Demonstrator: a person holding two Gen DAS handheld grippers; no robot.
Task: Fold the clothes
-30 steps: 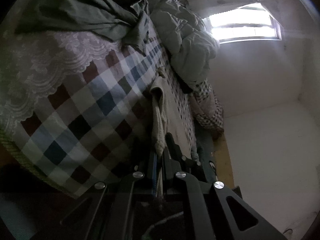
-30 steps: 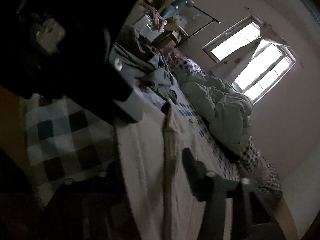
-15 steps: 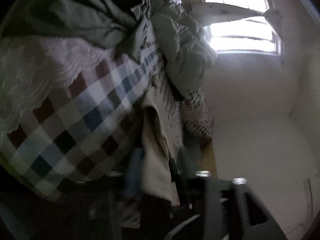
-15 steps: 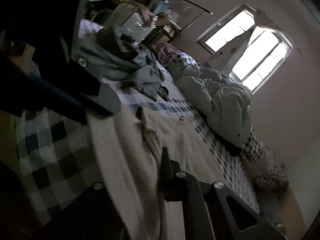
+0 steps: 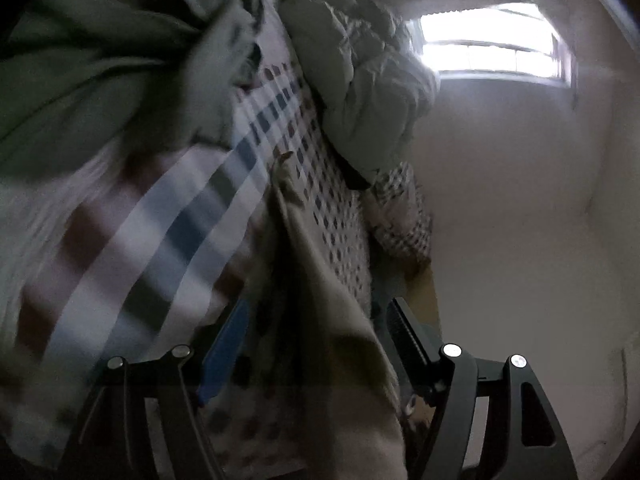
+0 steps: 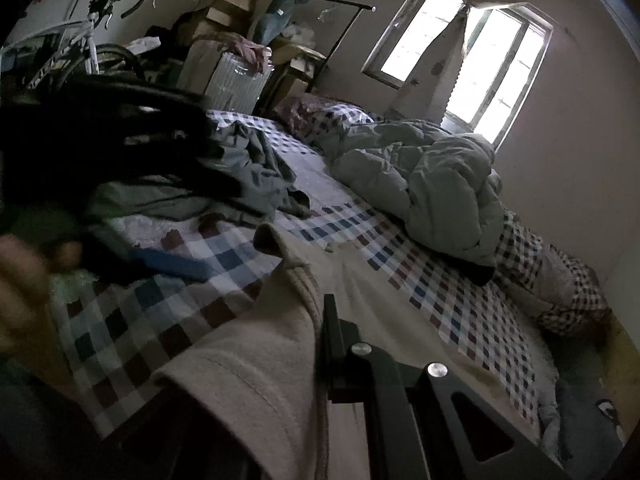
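Note:
A beige garment (image 6: 260,360) lies along the checked bed sheet (image 6: 400,248). My right gripper (image 6: 320,308) is shut on its near edge, and the cloth drapes over the left finger and hides it. That edge is lifted off the sheet. In the left wrist view the beige garment (image 5: 320,300) runs between the fingers of my left gripper (image 5: 316,312). Its jaws are opening, and the blue pad (image 5: 228,344) and the black pad stand clear of the cloth. The left gripper (image 6: 172,264) also shows blurred at the left of the right wrist view, held by a hand (image 6: 20,280).
A crumpled pale duvet (image 6: 432,184) takes up the bed's far side under the window (image 6: 480,60). A grey-green pile of clothes (image 6: 248,176) lies behind the garment. Boxes, a suitcase (image 6: 236,84) and a bicycle (image 6: 92,32) crowd the back left.
The left gripper let go of the beige garment's fold, spread its jaws and slid sideways. The right gripper shut on the garment's edge, rolled and lifted it.

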